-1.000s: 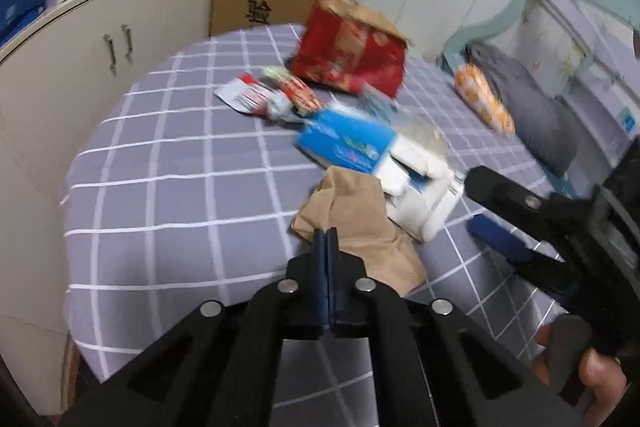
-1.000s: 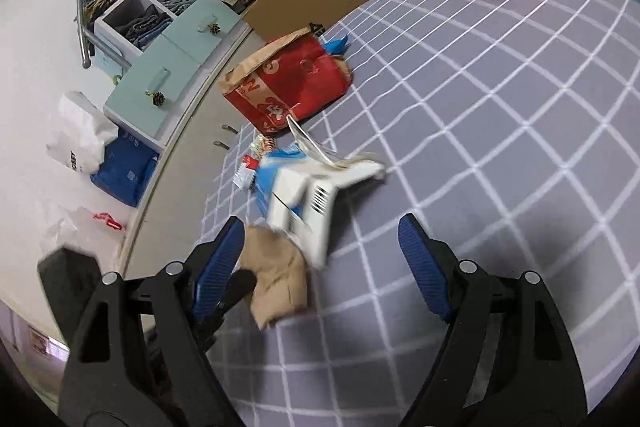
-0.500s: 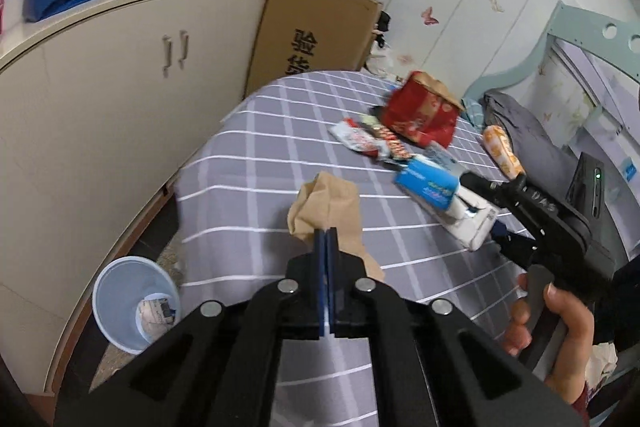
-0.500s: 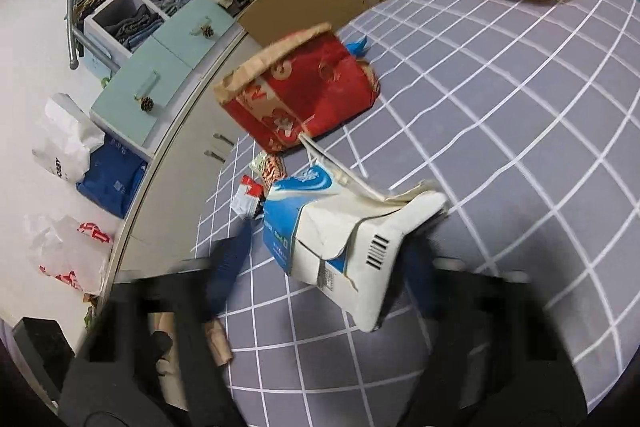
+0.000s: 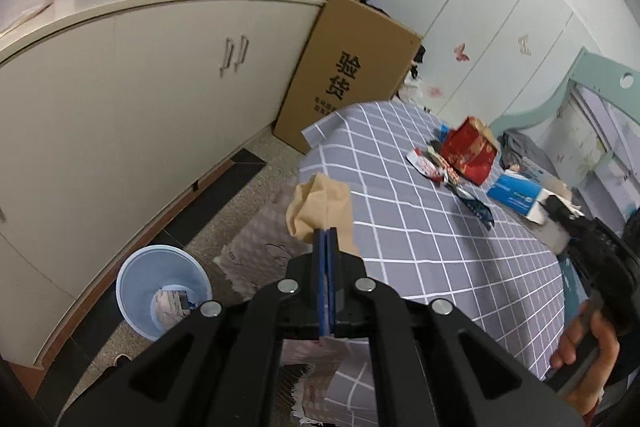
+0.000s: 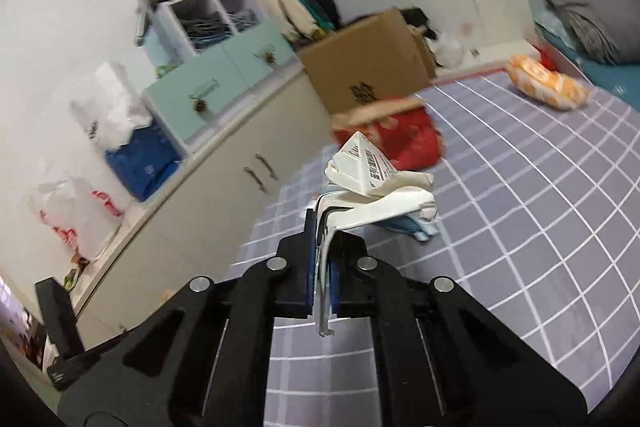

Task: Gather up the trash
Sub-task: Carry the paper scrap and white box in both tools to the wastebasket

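Observation:
My left gripper [image 5: 327,239] is shut on a crumpled brown paper bag [image 5: 320,207] and holds it in the air beside the bed's edge, up and to the right of a light blue bin [image 5: 164,291] on the floor. My right gripper [image 6: 322,223] is shut on a flattened white and blue carton [image 6: 376,183], lifted above the grey checked bed cover [image 6: 520,227]. The carton also shows in the left wrist view [image 5: 520,195]. A red bag [image 5: 472,151] and small wrappers [image 5: 428,163] lie on the cover.
A cream cabinet [image 5: 140,107] and a tall cardboard box [image 5: 348,75] stand beside the bed. An orange snack packet [image 6: 548,87] lies at the cover's far side. The bin holds some paper. A patterned mat [image 5: 256,243] covers the floor near it.
My left gripper has lifted the brown bag off the cover and swung left toward the floor and bin. My right gripper has closed on the white and blue carton and raised it.

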`<state>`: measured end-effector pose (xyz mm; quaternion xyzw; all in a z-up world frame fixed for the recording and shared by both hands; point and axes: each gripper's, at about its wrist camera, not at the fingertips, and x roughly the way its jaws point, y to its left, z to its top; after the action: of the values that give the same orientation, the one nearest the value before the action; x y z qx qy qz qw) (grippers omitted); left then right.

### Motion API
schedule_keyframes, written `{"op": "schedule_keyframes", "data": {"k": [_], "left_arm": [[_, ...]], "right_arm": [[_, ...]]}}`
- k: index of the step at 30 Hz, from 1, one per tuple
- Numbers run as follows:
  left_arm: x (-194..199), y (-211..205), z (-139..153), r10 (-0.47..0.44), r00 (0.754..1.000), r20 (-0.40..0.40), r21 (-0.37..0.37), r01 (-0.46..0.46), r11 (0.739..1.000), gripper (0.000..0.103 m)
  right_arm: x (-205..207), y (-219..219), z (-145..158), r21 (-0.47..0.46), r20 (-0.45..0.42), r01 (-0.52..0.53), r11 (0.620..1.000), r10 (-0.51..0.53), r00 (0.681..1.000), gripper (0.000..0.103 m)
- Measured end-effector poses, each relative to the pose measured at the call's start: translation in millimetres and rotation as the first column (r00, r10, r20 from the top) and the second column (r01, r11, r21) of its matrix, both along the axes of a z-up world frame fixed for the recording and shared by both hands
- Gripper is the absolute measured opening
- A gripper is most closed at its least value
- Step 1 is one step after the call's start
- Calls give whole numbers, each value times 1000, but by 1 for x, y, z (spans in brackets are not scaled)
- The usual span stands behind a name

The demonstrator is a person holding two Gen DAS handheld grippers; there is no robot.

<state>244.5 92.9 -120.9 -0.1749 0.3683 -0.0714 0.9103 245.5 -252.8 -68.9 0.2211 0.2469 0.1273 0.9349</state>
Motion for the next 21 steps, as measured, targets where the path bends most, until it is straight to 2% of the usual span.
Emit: {"op": "schedule_keyframes", "data": {"k": [6, 10, 15, 18, 21], "left_arm": [[-22, 39, 5, 75, 997, 35, 6, -75, 997, 1], [-33, 70, -4, 134, 991, 24, 32, -135, 990, 1], [-38, 110, -35, 210, 977, -46, 38, -208, 977, 1], [-38, 132, -59, 254, 962, -103, 51, -250, 967, 1], [-34, 151, -91, 289, 942, -169, 81, -279, 957, 1]], "right_arm": [[-18, 58, 22, -52, 68, -128, 990, 132, 989, 5], [-20, 119, 17, -86, 59, -262, 961, 268, 962, 5], [-19, 201, -19, -157, -2, -398, 904, 403, 915, 5], [-16, 251, -57, -192, -74, -470, 861, 465, 882, 5], [-11, 283, -94, -210, -143, -521, 827, 501, 853, 5]]}}
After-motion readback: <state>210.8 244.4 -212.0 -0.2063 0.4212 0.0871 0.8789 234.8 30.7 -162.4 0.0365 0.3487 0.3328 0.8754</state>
